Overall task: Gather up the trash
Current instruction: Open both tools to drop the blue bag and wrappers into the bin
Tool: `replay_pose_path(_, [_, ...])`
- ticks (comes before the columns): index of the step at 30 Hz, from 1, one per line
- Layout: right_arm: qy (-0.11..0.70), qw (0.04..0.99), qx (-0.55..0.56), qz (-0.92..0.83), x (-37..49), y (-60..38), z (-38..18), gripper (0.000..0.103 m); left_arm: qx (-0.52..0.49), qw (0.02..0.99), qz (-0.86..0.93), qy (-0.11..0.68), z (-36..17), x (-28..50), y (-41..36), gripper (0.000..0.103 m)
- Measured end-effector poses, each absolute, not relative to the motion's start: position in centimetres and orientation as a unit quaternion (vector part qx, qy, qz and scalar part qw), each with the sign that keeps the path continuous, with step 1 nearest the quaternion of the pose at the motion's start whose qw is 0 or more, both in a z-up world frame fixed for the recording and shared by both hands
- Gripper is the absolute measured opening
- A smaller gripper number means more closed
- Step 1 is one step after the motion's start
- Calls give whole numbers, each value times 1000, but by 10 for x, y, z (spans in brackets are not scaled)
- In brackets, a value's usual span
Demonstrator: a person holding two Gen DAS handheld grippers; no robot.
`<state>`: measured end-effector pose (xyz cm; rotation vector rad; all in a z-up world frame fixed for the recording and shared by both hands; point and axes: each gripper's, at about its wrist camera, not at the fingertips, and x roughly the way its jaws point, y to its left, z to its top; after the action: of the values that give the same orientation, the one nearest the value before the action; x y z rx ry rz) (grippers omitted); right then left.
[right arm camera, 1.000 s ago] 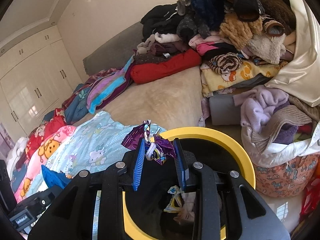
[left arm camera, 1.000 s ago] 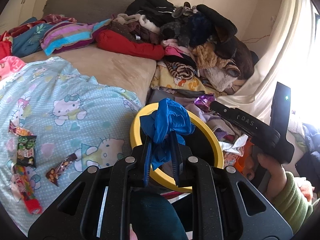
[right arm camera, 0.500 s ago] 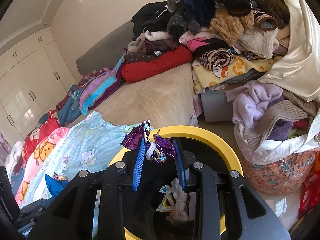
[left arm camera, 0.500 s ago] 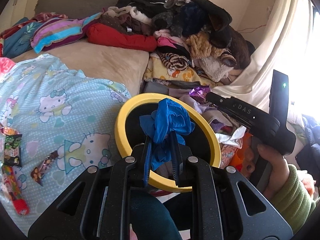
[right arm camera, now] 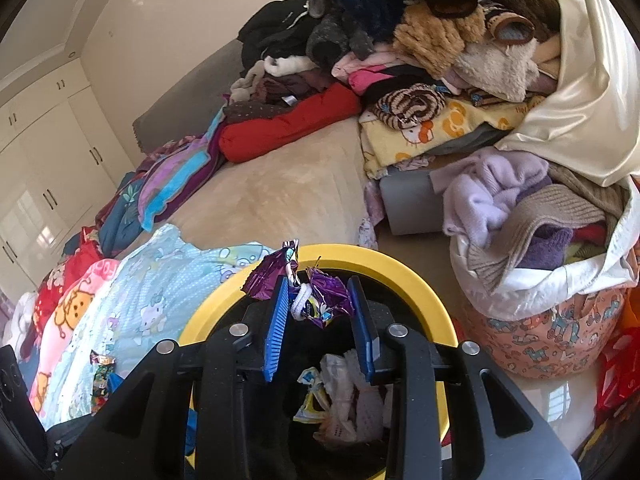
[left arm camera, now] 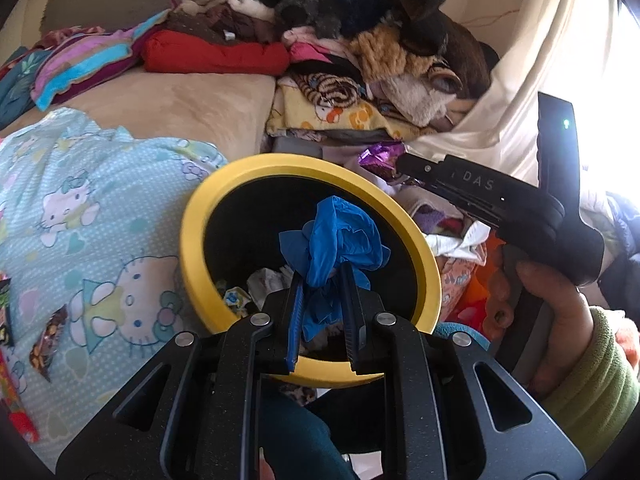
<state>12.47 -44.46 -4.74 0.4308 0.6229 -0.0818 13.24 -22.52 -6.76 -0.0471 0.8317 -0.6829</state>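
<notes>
A: Left gripper (left arm camera: 322, 280) — jaws closed on a crumpled blue disposable glove (left arm camera: 336, 240). The glove is held above the mouth of the round black bin with the yellow rim (left arm camera: 192, 264), inside the ring as seen from the left wrist view.

B: Noted. Right gripper (right arm camera: 320, 300) — jaws are clamped on a crinkled purple foil wrapper (right arm camera: 324, 292) with a white loop of material caught in it. The wrapper is held over the far rim of the same yellow-rimmed bin (right arm camera: 416, 280).

A: Bin contents are recorded: crumpled white paper (right arm camera: 352, 396) and a small blue-and-yellow wrapper (right arm camera: 310, 380) are seen at the bottom.

B: The bin is placed just beside the bed, against the light-blue cartoon-cat blanket (left arm camera: 80, 208). More trash is seen on that blanket: a brown-and-orange snack wrapper (left arm camera: 50, 336) and a red wrapper (left arm camera: 16, 408) near the left edge.

A: In the left wrist view the right gripper is seen from the side, gripped by a hand (left arm camera: 560, 312) in a green sleeve, with the purple wrapper at its tip beyond the bin's far rim.

B: Background: a pile of mixed clothes (right arm camera: 420, 40) is heaped at the head of the bed; a patterned fabric basket (right arm camera: 560, 332) filled with knitwear is set right of the bin.
</notes>
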Motion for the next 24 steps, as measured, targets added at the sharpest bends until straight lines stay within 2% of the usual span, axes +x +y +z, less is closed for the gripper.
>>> replay_pose_path(10, [312,921,230,-40,127,-452,-60,39,-8,851,-320,416,-83,148,-240,13])
replay_pose_path(14, [317,917,236,-41,130,-453,-64,44,-9,852,-313,419,-85,153,-241,17])
replay_pose_path(17, [319,916,240,-43,131,-455,-67,51,-10,854,-312,416,-84,153,-239,29])
replay_pose_path(19, [318,915,243,-46,131,-457,-68,53,-13,856,-310,413,-83,152,-237,45])
replay_pose_path(24, [318,914,247,-48,131,-458,-68,60,-17,867,-298,398,-77,149,-230,76])
